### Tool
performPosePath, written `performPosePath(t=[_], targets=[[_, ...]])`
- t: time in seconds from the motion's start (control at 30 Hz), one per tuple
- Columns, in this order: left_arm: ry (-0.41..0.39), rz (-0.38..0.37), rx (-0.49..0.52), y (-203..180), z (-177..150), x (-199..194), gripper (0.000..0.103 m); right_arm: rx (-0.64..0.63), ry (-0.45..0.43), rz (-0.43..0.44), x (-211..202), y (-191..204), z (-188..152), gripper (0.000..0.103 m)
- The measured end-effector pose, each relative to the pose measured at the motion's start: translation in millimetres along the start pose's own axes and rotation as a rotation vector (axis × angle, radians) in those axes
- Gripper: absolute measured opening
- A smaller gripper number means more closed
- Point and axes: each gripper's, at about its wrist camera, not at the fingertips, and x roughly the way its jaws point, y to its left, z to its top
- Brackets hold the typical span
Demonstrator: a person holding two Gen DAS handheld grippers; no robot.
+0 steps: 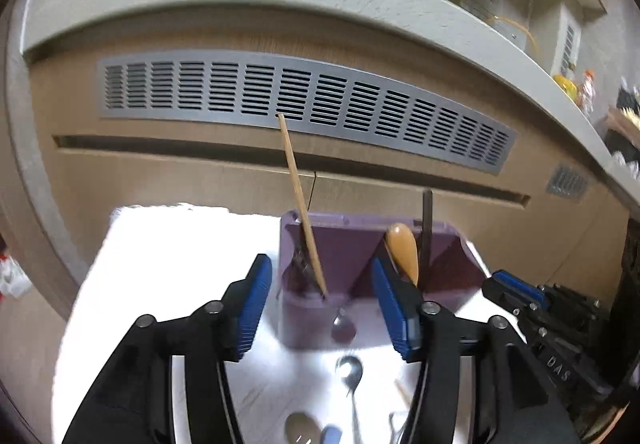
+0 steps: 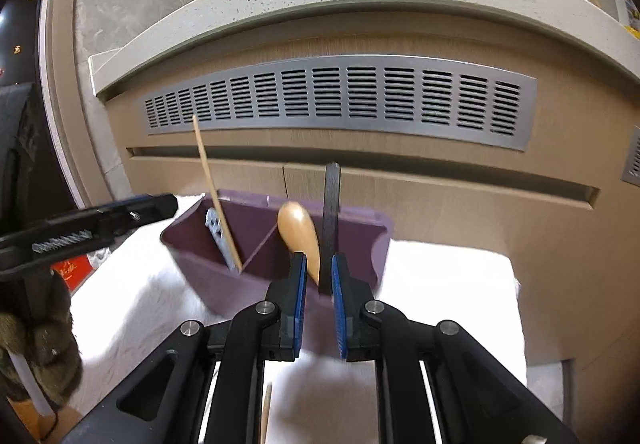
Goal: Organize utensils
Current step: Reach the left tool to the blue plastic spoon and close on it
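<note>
A purple utensil holder (image 1: 316, 316) (image 2: 208, 276) stands on a white cloth. Its left compartment holds a wooden chopstick (image 1: 298, 196) (image 2: 208, 172) and a metal utensil (image 2: 218, 236). Its right compartment holds a wooden spoon (image 1: 404, 248) (image 2: 300, 232) and a dark flat handle (image 1: 427, 228) (image 2: 331, 212). My left gripper (image 1: 320, 276) is open and empty, just in front of the holder. My right gripper (image 2: 319, 276) is nearly shut, with the wooden spoon and dark handle just ahead of its fingers; whether it grips one I cannot tell. Metal spoons (image 1: 350, 376) lie on the cloth under the left gripper.
The white cloth (image 1: 168, 284) (image 2: 448, 292) covers a small table in front of a wooden cabinet with a grey vent grille (image 1: 304, 100) (image 2: 340, 96) under a stone counter. A loose chopstick (image 2: 266, 412) and a blue-tipped utensil (image 1: 330, 434) lie near the front.
</note>
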Motion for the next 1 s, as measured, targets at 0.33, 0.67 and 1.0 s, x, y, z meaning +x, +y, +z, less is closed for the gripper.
performPosePath(t=[0.33, 0.67, 1.0], targets=[[0.077, 0.030, 0.190, 5.6, -79.2, -64.7, 0.083, -0.050, 0.174, 0.024, -39.4, 22.1, -61.9, 0.029], [0.330, -0.121, 0.307, -16.9, -149.8, -73.9, 0.072, -0.080, 0.228, 0.056, -51.5, 50.8, -100.5, 0.031], [0.370, -0.038, 0.198, 2.7, -173.7, -73.2, 0.072, -0.102, 0.263, 0.068, -58.4, 53.9, -124.5, 0.032]])
